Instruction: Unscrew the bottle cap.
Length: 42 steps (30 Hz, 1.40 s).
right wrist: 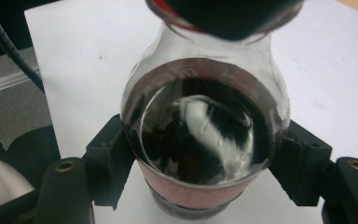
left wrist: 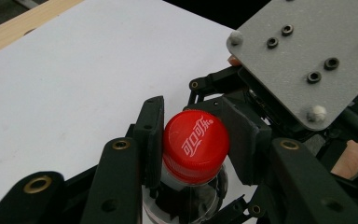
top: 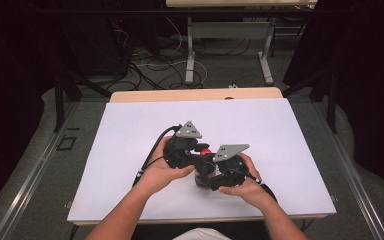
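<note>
White sheet (top: 130, 150) covering most of the tabletop, matte, unmarked. Light wood table edge (top: 195, 94) exposed along the far side; same wood strip visible top-left in the left gripper view. Metal rails (top: 35, 175) running down both flanks of the table. Grey floor beyond, tangle of cables (top: 150, 67) on it. Second table's metal legs (top: 190, 55) behind, black curtains left and right, room dim.

Small bottle (right wrist: 200, 135) standing upright on the sheet, near-centre and toward the near edge. Clear shoulder, dark liquid inside, red label band low on the body. Red cap (left wrist: 196, 145) on, white lettering on top.

Left gripper (left wrist: 195, 140) clamped on the cap: pads pressed to both sides of it, from above. No gap visible at either pad.

Right gripper (right wrist: 200, 172) clamped on the bottle body at label height, one pad each side, squeezing in level across the sheet.

High view: both hands close together over the bottle, left gripper (top: 187, 145) just beside right gripper (top: 225, 167), grey three-cornered plates on top of each, red of the cap (top: 206, 151) showing between them. Black cable trailing off left gripper toward the person's side. Forearms entering from the bottom edge.
</note>
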Each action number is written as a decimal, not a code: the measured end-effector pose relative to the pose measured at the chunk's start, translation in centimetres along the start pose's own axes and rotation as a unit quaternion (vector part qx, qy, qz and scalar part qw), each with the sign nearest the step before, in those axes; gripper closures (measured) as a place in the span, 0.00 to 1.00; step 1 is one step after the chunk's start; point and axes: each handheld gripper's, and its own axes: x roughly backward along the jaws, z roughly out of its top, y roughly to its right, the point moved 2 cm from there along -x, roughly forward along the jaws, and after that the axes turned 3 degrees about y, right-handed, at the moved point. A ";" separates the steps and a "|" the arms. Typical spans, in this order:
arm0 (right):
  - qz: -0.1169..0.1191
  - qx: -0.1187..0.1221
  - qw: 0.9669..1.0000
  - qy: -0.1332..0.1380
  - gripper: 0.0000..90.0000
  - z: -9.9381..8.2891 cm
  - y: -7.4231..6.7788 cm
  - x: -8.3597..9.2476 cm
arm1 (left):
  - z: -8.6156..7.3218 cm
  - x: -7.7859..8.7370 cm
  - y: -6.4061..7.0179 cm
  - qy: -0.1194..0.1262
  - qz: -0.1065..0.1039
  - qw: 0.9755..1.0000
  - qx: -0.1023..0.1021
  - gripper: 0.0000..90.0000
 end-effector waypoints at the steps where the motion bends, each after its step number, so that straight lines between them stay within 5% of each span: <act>1: 0.004 0.000 1.000 -0.003 0.33 0.0 0.0 0.1 | 0.1 0.1 0.0 0.002 0.003 1.000 0.003 0.68; 8: -0.028 -0.006 0.999 0.019 0.33 0.2 -0.1 0.3 | 0.4 0.2 -0.1 0.010 0.031 0.999 0.038 0.68; 12: -0.057 -0.012 0.998 0.018 0.33 0.2 -0.2 0.2 | 0.4 -0.2 0.0 0.015 0.061 0.996 0.064 0.68; 17: -0.063 -0.025 0.998 0.016 0.33 0.1 -0.1 0.1 | 0.5 -0.6 0.4 0.020 0.084 0.992 0.097 0.68; 19: -0.062 -0.025 0.998 0.013 0.33 0.1 0.0 0.1 | 0.6 -0.6 0.3 0.018 0.077 0.993 0.084 0.68; 22: -0.059 -0.029 0.998 0.013 0.33 0.1 0.0 0.3 | 0.7 -0.2 -0.1 0.020 0.045 0.995 0.091 0.58; 27: -0.040 -0.030 0.999 0.019 0.33 0.0 0.2 0.3 | 0.7 0.7 -0.6 0.028 0.023 0.998 0.060 0.49; 30: -0.027 -0.026 0.999 0.017 0.33 0.1 0.0 0.3 | 0.6 1.2 -1.0 0.021 -0.012 0.999 0.041 0.48; 37: 0.017 -0.022 0.999 0.022 0.33 0.2 -0.5 0.4 | 0.0 1.0 -1.8 0.006 -0.066 0.998 0.004 0.53; 42: 0.030 -0.012 0.999 0.024 0.33 0.2 -0.9 0.1 | -0.3 0.6 -1.6 -0.009 -0.080 0.997 -0.007 0.62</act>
